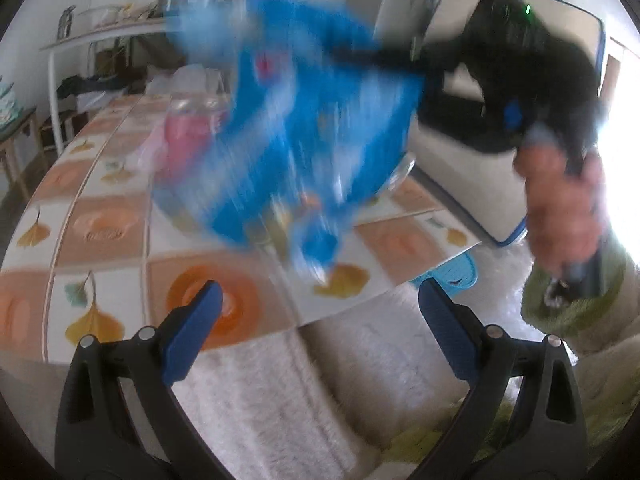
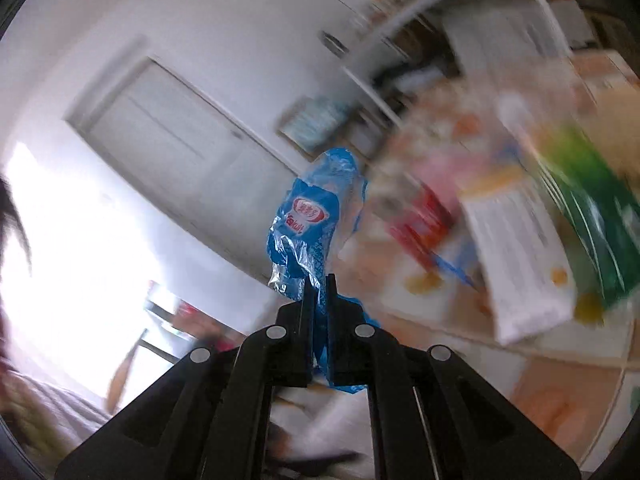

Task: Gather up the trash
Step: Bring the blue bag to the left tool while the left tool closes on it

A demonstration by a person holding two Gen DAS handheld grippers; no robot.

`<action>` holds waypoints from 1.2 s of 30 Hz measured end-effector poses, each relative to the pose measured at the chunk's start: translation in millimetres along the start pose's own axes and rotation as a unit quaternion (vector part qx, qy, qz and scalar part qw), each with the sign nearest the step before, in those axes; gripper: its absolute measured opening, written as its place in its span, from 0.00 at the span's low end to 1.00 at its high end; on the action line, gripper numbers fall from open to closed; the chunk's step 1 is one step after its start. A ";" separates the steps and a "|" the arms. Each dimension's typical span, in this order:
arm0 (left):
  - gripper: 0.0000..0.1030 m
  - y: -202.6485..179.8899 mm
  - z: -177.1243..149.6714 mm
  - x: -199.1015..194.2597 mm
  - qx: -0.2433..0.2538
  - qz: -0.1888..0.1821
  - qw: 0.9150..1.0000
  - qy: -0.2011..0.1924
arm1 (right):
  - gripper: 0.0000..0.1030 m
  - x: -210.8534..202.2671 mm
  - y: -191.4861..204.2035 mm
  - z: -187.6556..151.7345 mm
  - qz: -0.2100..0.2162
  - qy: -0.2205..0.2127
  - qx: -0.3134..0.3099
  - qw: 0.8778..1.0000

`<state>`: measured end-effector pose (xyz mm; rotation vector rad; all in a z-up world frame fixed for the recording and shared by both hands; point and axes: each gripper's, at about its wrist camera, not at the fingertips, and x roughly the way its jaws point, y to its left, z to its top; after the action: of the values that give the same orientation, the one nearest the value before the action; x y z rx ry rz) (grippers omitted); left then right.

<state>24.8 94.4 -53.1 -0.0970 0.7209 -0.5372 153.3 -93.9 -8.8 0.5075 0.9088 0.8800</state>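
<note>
Right gripper (image 2: 319, 284) clamps blue wrapper (image 2: 310, 216); cartons (image 2: 520, 248) beyond.

Both wrist views look down over the table (image 1: 104, 216), sharing the blue wrapper (image 2: 312, 216).

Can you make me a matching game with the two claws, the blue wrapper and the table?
Things:
1. left claw
2. right claw
3. wrapper
4. table

States:
A. blue and crinkly
B. open, holding nothing
C. covered in orange and leaf squares
D. shut on something thin

Pairs: 1-B, 2-D, 3-A, 4-C
</note>
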 end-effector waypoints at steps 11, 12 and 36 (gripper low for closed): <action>0.92 2.0 -8.5 6.1 0.050 0.036 0.998 0.007 | 0.05 39.2 -44.2 -27.9 -0.124 0.105 0.004 0.987; 0.92 -3.1 -9.3 9.0 0.071 0.045 0.996 0.006 | 0.05 41.8 -45.6 -25.8 -0.117 0.113 0.009 0.987; 0.45 -17.3 6.7 56.8 0.203 0.068 0.976 0.038 | 0.05 74.3 -47.2 -6.8 -0.053 0.211 0.048 0.975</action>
<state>57.0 50.5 -77.7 0.3541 0.6740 -0.5488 191.6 -58.6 -80.1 0.3546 1.3589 0.8637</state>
